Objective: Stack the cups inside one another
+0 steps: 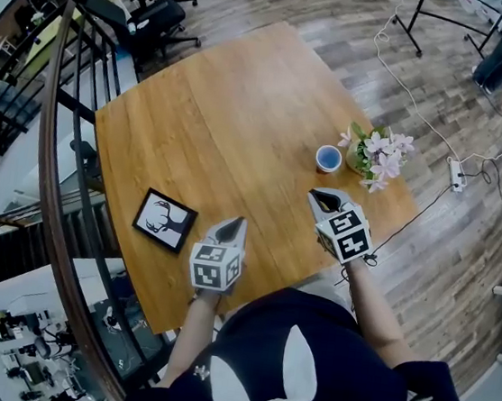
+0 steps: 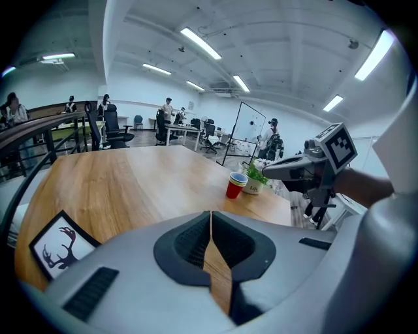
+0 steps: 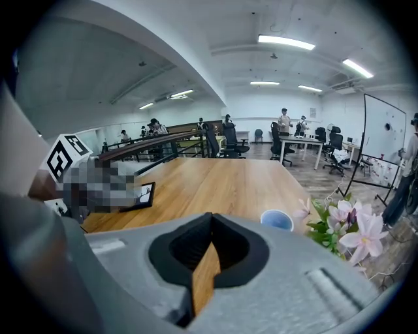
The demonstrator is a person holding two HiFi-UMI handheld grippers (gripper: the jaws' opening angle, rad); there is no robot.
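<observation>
Now both claws hover pressed shut and empty over the tabletop (image 1: 234, 120): the left claw (image 1: 234, 224) at lower centre, the right claw (image 1: 318, 196) just right of it. The cups (image 1: 329, 159), blue nested in red, stand right of centre beside the flower pot (image 1: 365, 155).
</observation>
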